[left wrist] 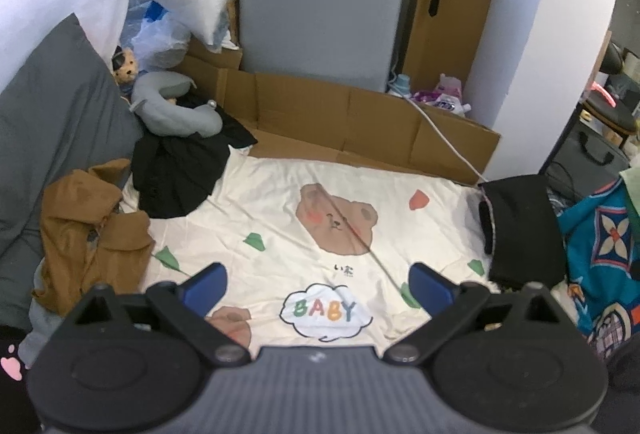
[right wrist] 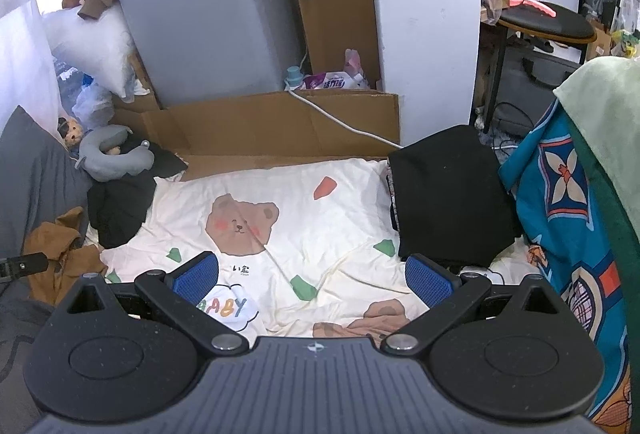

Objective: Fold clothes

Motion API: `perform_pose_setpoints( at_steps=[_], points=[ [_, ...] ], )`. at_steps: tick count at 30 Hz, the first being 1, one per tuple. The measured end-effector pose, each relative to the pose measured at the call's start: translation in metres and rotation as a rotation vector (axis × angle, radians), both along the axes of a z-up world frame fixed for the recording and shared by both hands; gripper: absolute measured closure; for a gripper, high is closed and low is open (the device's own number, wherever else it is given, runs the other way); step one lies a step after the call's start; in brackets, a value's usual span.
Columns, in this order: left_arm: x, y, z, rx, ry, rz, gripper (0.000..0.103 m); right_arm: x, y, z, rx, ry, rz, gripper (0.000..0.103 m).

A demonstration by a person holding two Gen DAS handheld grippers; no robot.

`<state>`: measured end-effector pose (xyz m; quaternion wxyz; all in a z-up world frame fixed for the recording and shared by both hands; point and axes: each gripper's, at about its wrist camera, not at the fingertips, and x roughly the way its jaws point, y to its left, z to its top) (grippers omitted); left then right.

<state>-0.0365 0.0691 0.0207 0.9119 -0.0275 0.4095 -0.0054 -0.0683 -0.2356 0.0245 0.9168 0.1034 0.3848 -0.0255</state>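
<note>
Both claws, left claw point(left wrist: 316, 288) and right claw point(right wrist: 312, 280), gape wide, empty. The crumpled brown cotton jacket point(left wrist: 90, 230) looks soft, limp; pinch collar or shoulder seam.

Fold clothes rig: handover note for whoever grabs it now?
Left tongs: open, empty, over the bear-print sheet.
Right tongs: open, empty, over the same sheet.
Done: one black garment lies folded at the sheet's right edge.
Left: crumpled brown garment and crumpled black garment at the sheet's left edge, both unfolded. The grey neck pillow lies partly on the black one.
Likely next: pull one of the crumpled pieces onto the open middle of the sheet.
</note>
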Motion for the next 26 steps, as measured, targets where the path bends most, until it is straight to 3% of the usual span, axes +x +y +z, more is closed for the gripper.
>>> perform_pose_setpoints(
  at_steps=[26],
  points=[
    [-0.0041, -0.0066, -0.0002, 0.028, -0.009, -0.022, 0.004, -0.0010, 0.0010, 0.0030, -0.023, 0.000, -0.005, 0.000]
  ],
)
